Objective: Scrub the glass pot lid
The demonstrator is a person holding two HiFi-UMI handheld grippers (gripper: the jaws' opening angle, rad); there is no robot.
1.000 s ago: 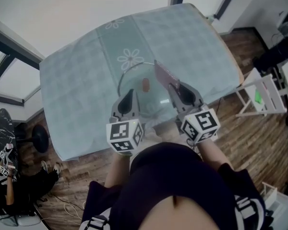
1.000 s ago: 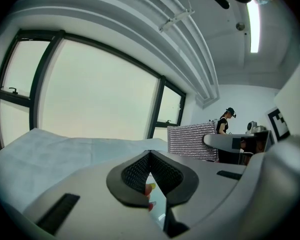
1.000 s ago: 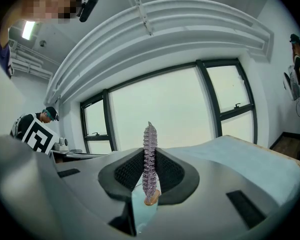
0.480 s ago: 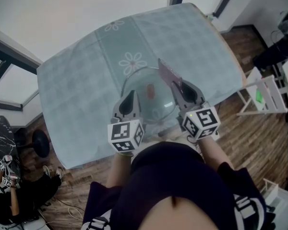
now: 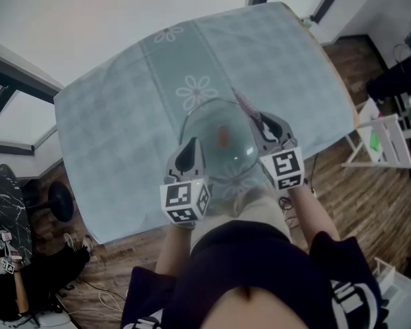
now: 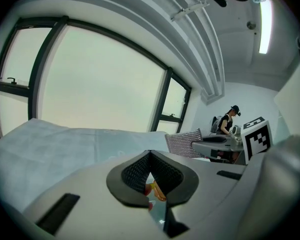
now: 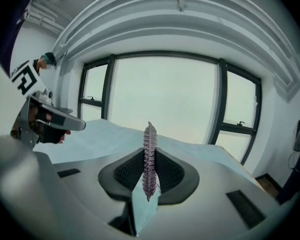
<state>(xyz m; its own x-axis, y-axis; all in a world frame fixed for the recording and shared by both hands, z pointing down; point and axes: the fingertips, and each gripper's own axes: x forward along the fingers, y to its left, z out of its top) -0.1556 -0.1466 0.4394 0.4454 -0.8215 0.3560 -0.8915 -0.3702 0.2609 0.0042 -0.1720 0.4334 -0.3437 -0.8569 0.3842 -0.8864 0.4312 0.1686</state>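
Table (image 5: 116, 115): covered by a pale green checked cloth with daisy prints. It is taken here as the landmark.
Glass pot lid (image 5: 209, 115): seen over the table's middle, nearer the person's edge than the far edge. The cloth's pattern shows through the glass. Whether the far rim rests on the table cannot be told.
Knob (image 5: 222, 136): orange, set at the lid's centre.
Left gripper (image 5: 190, 144): held over the near part of the table. Its jaws are closed on the lid's near rim. In the left gripper view the glass edge is seen pinched between the pads, with the orange knob showing just past them.
Right gripper (image 5: 259, 117): held over the near right part of the table, with its jaws clamped together on a scrubbing pad.
Scrubbing pad (image 5: 244, 102): mauve-grey and ribbed, gripped edge-on and upright, with its end standing out past the jaw tips. In the head view it is placed at the lid's right rim, above the table's middle. Contact with the glass cannot be made out.
Lid against the grippers: the lid extends from the left gripper's tips toward the table's far side, and lies just to the left of the right gripper's tips.
Marker cubes (image 5: 185, 201): carried at the rear of both grippers, at the table's near edge.
Bystander (image 6: 229, 120): seen in the left gripper view, standing well beyond the table by a wall.
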